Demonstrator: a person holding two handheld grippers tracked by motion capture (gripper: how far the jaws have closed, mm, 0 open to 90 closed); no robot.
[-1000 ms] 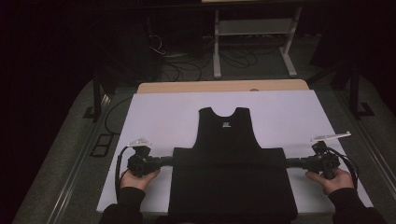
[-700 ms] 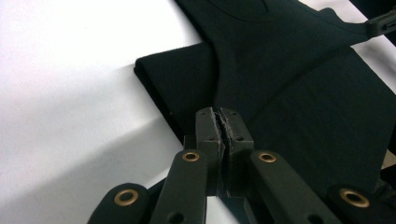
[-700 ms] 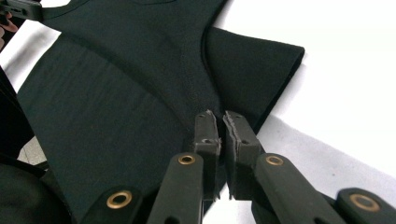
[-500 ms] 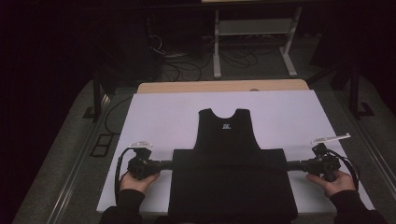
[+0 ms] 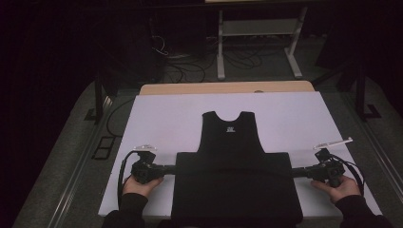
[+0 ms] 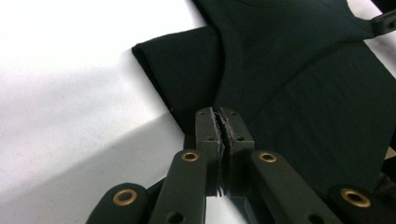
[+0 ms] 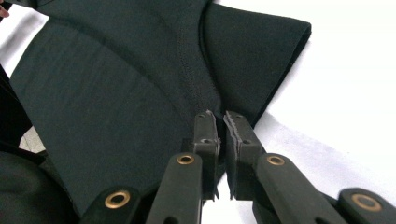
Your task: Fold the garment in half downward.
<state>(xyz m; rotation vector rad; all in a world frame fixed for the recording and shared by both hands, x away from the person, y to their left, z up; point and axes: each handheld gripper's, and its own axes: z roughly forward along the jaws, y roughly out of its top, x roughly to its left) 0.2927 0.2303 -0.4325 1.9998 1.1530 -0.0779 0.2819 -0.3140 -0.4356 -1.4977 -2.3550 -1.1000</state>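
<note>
Black tank top (image 5: pixel 232 166) lies half-folded on the white worktop (image 5: pixel 166 118), each hand-held gripper (left (image 5: pixel 167 169), right (image 5: pixel 298 172)) pinching a fold corner to carry it.

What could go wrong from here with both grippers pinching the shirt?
1. The left gripper and right gripper each pinch only a thin edge of the black shirt; the cloth could slip out on the next pull.
2. The folded lower part reaches the near edge of the white board, so it might slide off toward the person.
3. If the two sides move unevenly, the fold line could end up crooked.
</note>
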